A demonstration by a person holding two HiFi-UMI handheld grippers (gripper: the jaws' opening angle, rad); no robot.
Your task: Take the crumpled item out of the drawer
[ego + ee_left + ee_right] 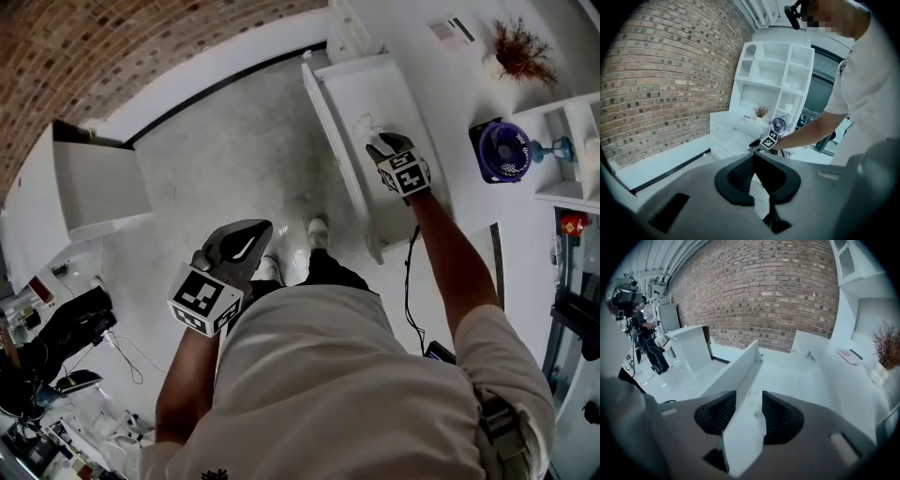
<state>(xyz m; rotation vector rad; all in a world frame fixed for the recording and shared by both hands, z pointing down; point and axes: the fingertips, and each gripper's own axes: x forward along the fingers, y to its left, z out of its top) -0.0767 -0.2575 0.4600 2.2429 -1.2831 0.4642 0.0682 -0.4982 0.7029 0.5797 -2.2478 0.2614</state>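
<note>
The white drawer (323,112) stands pulled out from the cabinet at the top of the head view. A small crumpled white item (365,127) lies on its floor. My right gripper (384,146) is lowered into the drawer, its tips just short of the item. In the right gripper view the right gripper (749,397) is open, and only bare drawer floor (787,376) shows between the jaws beside the drawer wall (736,371). I cannot make out the item there. My left gripper (262,230) hangs near my body over the floor; in its own view the left gripper (753,158) is shut and empty.
A white cabinet (89,183) stands at the left. On the counter at the right sit a blue fan (506,150) and a dried plant (520,47), beside a white shelf unit (572,150). A black cable (410,281) trails over the floor. Dark equipment (56,337) clutters the bottom left.
</note>
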